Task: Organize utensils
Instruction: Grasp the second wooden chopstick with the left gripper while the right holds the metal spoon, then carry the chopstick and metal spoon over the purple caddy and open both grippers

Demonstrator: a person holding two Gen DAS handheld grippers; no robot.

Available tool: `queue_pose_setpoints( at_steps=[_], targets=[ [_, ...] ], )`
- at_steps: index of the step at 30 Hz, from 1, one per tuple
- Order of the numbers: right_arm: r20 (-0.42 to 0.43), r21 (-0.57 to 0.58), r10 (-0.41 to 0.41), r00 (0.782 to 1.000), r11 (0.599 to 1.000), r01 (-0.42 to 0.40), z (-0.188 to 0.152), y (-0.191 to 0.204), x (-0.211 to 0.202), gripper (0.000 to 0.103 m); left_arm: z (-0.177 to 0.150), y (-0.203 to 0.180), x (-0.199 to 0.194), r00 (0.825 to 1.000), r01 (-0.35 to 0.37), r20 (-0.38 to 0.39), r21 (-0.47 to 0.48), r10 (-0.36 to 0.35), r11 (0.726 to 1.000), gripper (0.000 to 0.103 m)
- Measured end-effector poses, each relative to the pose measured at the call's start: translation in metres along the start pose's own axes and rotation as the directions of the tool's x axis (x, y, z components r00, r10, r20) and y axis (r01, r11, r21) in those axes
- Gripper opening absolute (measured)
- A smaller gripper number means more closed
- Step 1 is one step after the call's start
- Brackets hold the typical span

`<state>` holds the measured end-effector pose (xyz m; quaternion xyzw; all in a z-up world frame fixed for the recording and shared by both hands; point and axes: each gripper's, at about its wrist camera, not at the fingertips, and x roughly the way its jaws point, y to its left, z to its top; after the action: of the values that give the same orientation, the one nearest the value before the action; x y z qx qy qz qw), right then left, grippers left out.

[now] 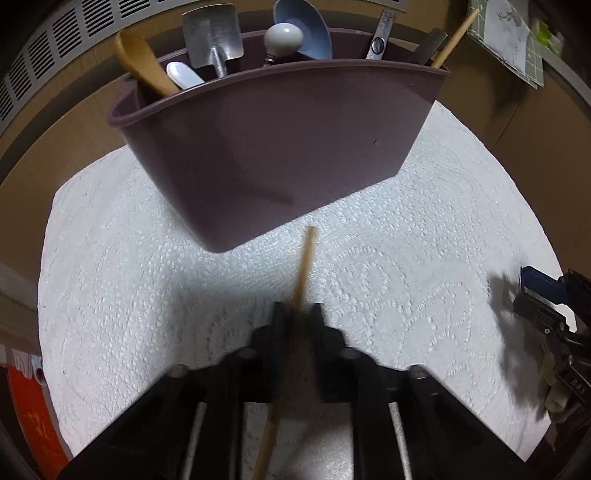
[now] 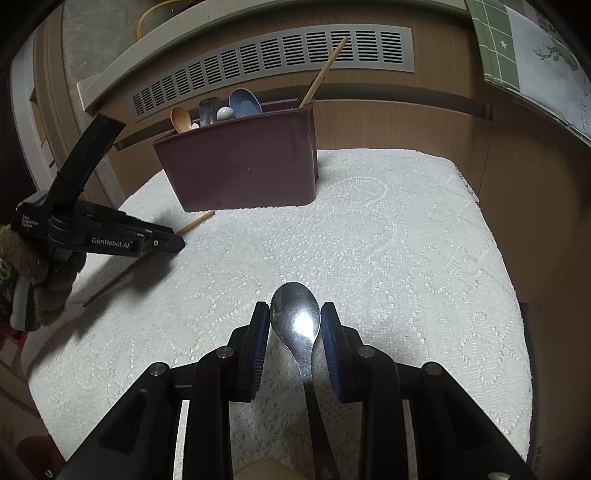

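A dark purple utensil bin (image 1: pixel 280 147) stands on a white cloth and holds a wooden spoon (image 1: pixel 142 64), a metal scoop (image 1: pixel 214 35), a blue spoon (image 1: pixel 306 26) and a chopstick (image 1: pixel 456 37). My left gripper (image 1: pixel 297 314) is shut on a wooden chopstick (image 1: pixel 304 266) that points at the bin's base. In the right wrist view the bin (image 2: pixel 243 166) stands far left. My right gripper (image 2: pixel 294 314) holds a metal spoon (image 2: pixel 295 314) between its pads, bowl forward, above the cloth. The left gripper (image 2: pixel 173 242) shows at the left with its chopstick (image 2: pixel 195 221).
The white patterned cloth (image 2: pixel 388 258) covers the table. A wooden wall with a vent grille (image 2: pixel 273 62) runs behind the bin. A green checked cloth (image 2: pixel 517 44) hangs at upper right. The right gripper's body (image 1: pixel 550 317) shows at the right edge of the left wrist view.
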<state>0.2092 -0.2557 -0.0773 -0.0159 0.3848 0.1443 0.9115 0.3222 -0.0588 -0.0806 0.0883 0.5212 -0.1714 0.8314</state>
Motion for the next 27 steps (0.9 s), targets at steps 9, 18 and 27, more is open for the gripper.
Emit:
queue_pose_setpoints(
  at_steps=[9, 18, 27],
  targets=[
    [0.035, 0.025, 0.075, 0.997, 0.997, -0.076, 0.013, 0.005, -0.023, 0.027, -0.050, 0.006, -0.094, 0.935, 0.171, 0.340, -0.181, -0.101, 0.969, 0.006],
    [0.120, 0.006, 0.092, 0.989, 0.996, -0.093, 0.045, 0.028, -0.048, 0.026, -0.053, 0.024, -0.167, 0.821, 0.207, 0.568, -0.221, -0.047, 0.953, 0.006],
    [0.476, -0.055, 0.079, 0.876, 0.997, -0.060, 0.184, 0.043, -0.129, 0.026, 0.031, 0.047, -0.245, 0.490, 0.207, 0.868, -0.211, 0.086, 0.955, 0.006]
  ],
)
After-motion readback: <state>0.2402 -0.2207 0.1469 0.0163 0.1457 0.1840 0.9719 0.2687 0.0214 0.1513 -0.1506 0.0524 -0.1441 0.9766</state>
